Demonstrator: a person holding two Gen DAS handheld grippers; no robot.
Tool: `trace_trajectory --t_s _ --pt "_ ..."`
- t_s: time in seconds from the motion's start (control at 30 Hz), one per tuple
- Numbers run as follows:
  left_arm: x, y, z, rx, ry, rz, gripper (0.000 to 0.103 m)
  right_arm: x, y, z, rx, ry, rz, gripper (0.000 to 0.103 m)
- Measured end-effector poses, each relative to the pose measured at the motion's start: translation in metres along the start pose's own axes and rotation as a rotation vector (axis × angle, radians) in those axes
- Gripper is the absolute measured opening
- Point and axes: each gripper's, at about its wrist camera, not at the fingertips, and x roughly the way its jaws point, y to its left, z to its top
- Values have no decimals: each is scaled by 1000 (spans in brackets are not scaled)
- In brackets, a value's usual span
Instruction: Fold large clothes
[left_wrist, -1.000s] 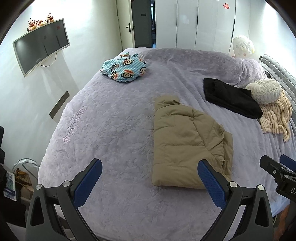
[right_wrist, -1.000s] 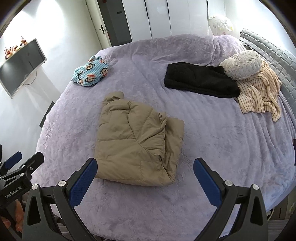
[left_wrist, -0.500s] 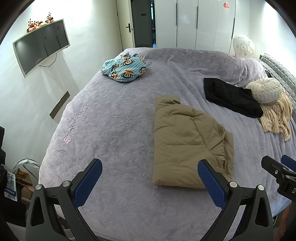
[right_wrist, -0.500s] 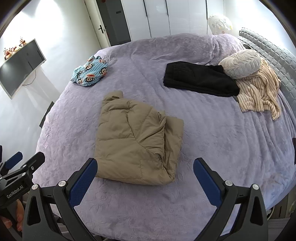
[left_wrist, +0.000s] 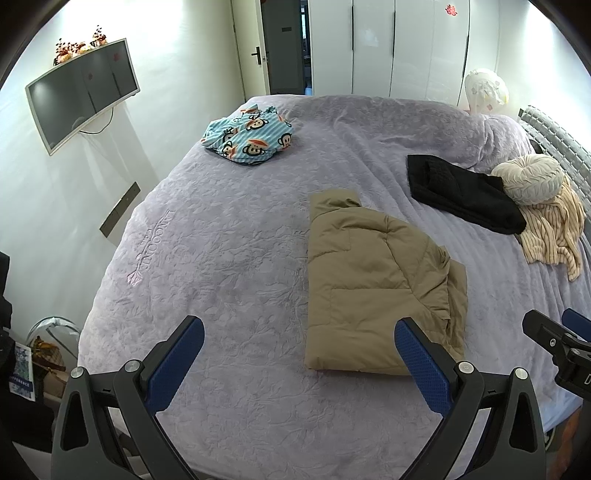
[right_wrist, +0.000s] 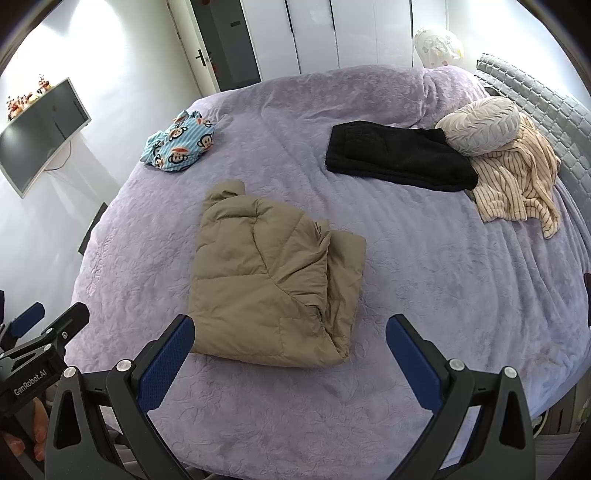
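A tan puffer jacket (left_wrist: 373, 280) lies folded into a thick rectangle on the round purple bed (left_wrist: 229, 258); it also shows in the right wrist view (right_wrist: 273, 284). My left gripper (left_wrist: 299, 347) is open and empty, held above the bed's near edge, to the left of the jacket's near end. My right gripper (right_wrist: 290, 345) is open and empty, held just short of the jacket's near edge. Each gripper shows at the side of the other's view.
A black garment (right_wrist: 395, 155), a striped cream garment (right_wrist: 517, 173) and a round cushion (right_wrist: 480, 125) lie at the far right. A blue monkey-print garment (left_wrist: 251, 138) lies at the far left. A TV (left_wrist: 81, 92) hangs on the left wall.
Both grippers have drawn back and risen very slightly; the jacket and other clothes have not moved.
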Motion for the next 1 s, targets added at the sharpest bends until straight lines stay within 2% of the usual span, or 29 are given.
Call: trace_trajectory --t_s 1.0 --pt "7 3 1 6 5 -8 103 -1 0 0 3 -3 -2 103"
